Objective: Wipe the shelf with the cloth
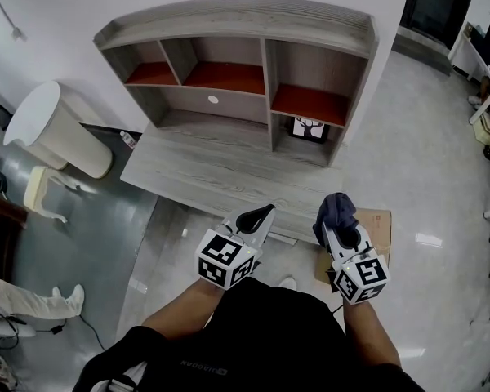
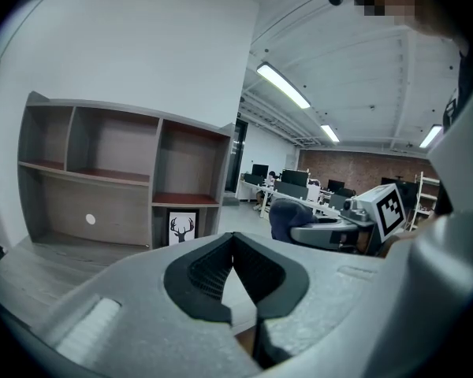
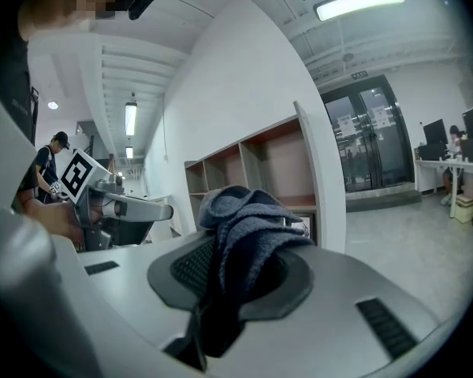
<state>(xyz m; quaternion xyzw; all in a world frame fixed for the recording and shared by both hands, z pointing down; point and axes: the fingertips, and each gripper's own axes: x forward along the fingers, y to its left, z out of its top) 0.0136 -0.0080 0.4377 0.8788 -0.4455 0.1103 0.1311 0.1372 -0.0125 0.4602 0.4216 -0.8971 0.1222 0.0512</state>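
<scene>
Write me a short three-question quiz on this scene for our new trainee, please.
1. True or false: the left gripper has its jaws together with nothing between them.
2. Which one holds the dark blue cloth? A) the left gripper B) the right gripper C) neither
3. In the head view, what stands under the rightmost red-floored compartment of the shelf?

Key: 1 true; 2 B; 3 a framed deer picture.
</scene>
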